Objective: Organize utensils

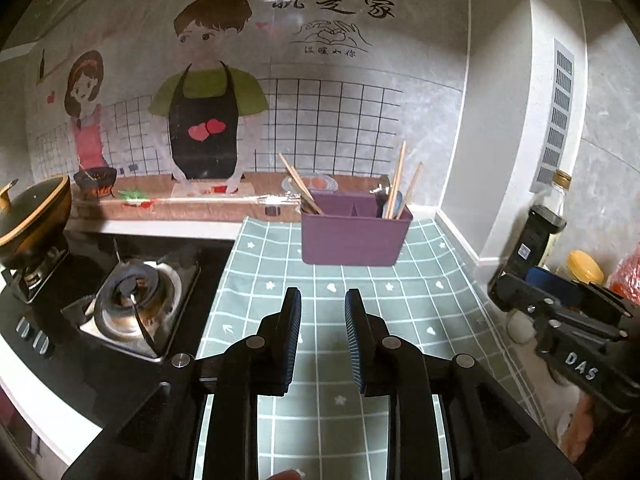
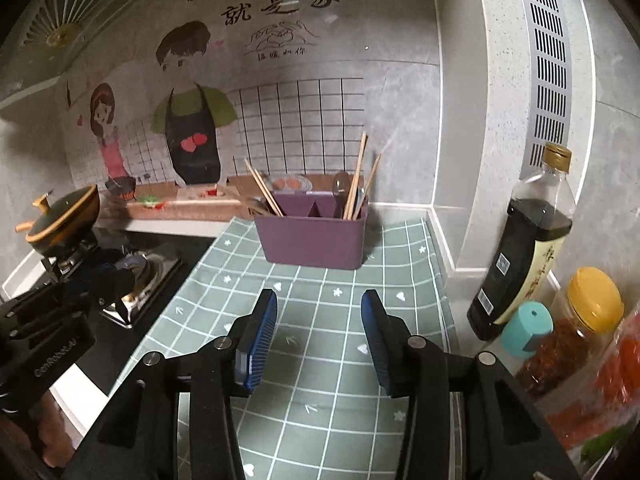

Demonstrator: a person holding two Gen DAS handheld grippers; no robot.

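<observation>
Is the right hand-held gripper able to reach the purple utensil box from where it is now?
Probably yes: the right hand-held gripper is open and empty, and only bare checked cloth lies between it and the purple utensil box.

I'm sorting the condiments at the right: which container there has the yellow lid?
The squat clear jar of reddish-brown contents, nearest the camera. The tall dark sauce bottle behind it has a gold cap instead.

Grey tiled wall (image 2: 400, 128) with cartoon cooking mural (image 1: 200, 92), white vent grille (image 2: 548, 64).
</observation>
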